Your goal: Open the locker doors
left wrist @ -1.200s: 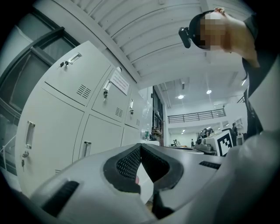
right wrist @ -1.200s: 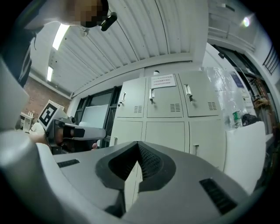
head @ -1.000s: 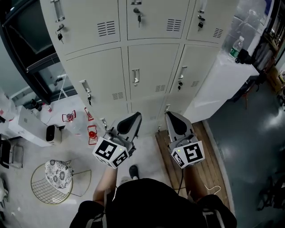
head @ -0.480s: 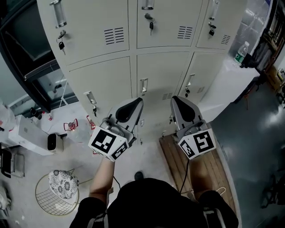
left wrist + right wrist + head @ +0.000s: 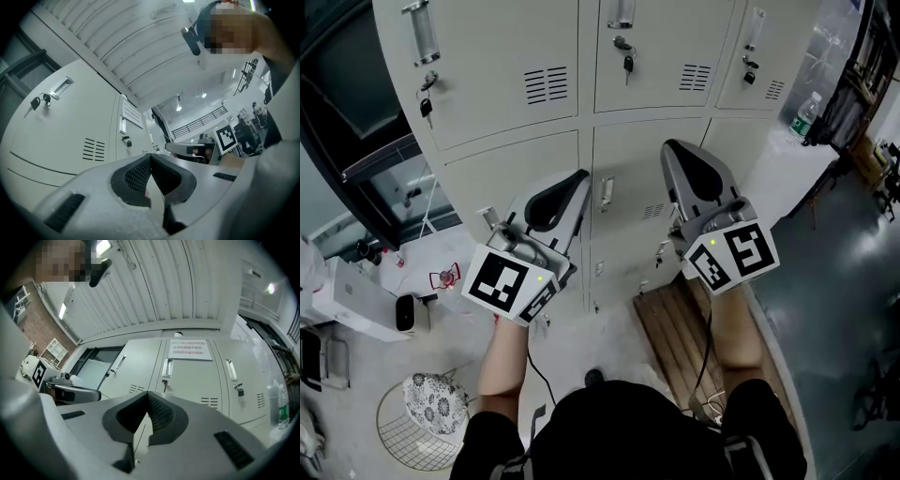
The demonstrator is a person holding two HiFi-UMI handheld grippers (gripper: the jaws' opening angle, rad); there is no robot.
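The person is holding both grippers up in front of a bank of grey lockers point(image 5: 502, 66), and neither gripper is touching it. The left gripper point(image 5: 578, 178) is pointing at the middle row of doors. Its jaws are pressing together with nothing between them, the black pads point(image 5: 135, 174) meeting at the tip. The right gripper point(image 5: 672, 147) is hovering just beside it, also clenched and empty.

Every locker door in clear view is sitting shut. The lowest row is partly hidden behind the grippers, so those doors only seem shut. Keys point(image 5: 627, 64) are hanging from the locks under the upright handles point(image 5: 420, 30). In the right gripper view, a printed notice point(image 5: 189, 348) is showing on the upper middle door.

A wooden board point(image 5: 675, 333) is lying on the floor at the foot of the lockers, below the right gripper. A water bottle point(image 5: 803, 111) is standing on a white cabinet point(image 5: 769, 164) to the right.
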